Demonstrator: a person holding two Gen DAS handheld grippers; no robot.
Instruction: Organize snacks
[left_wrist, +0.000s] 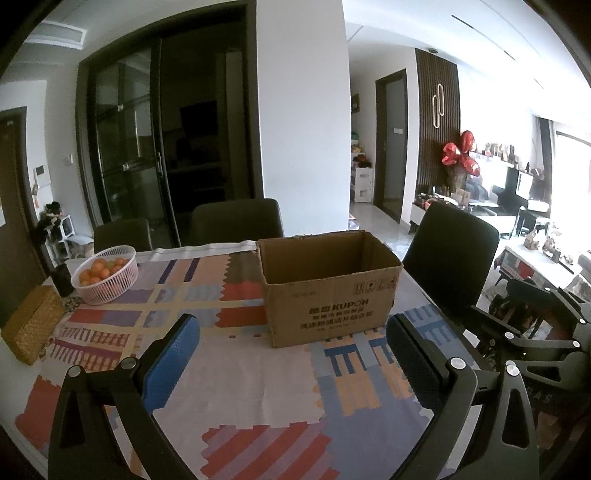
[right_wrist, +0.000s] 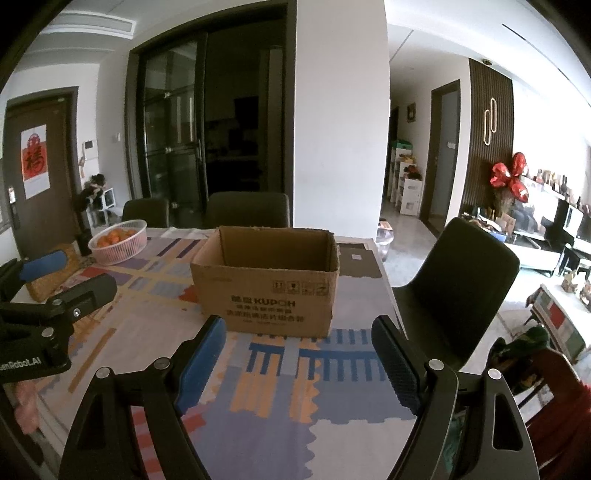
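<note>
Open-topped brown cardboard box (left_wrist: 328, 291), upright on the patterned worktop (left_wrist: 236, 369), flaps out of sight, interior showing only bare walls. Printed "KUPOH" with lines of Chinese text and handling symbols on the near face. Slightly skewed to the worktop's edges, near the far right side.

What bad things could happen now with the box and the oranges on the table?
1. The cardboard box looks light and empty inside as far as can be seen. A bump from the right gripper, whose jaws are open just in front of it, could slide it on the tablecloth.
2. The basket of oranges sits near the table's far left corner. A careless sweep by the left gripper might tip it and send fruit rolling.
</note>
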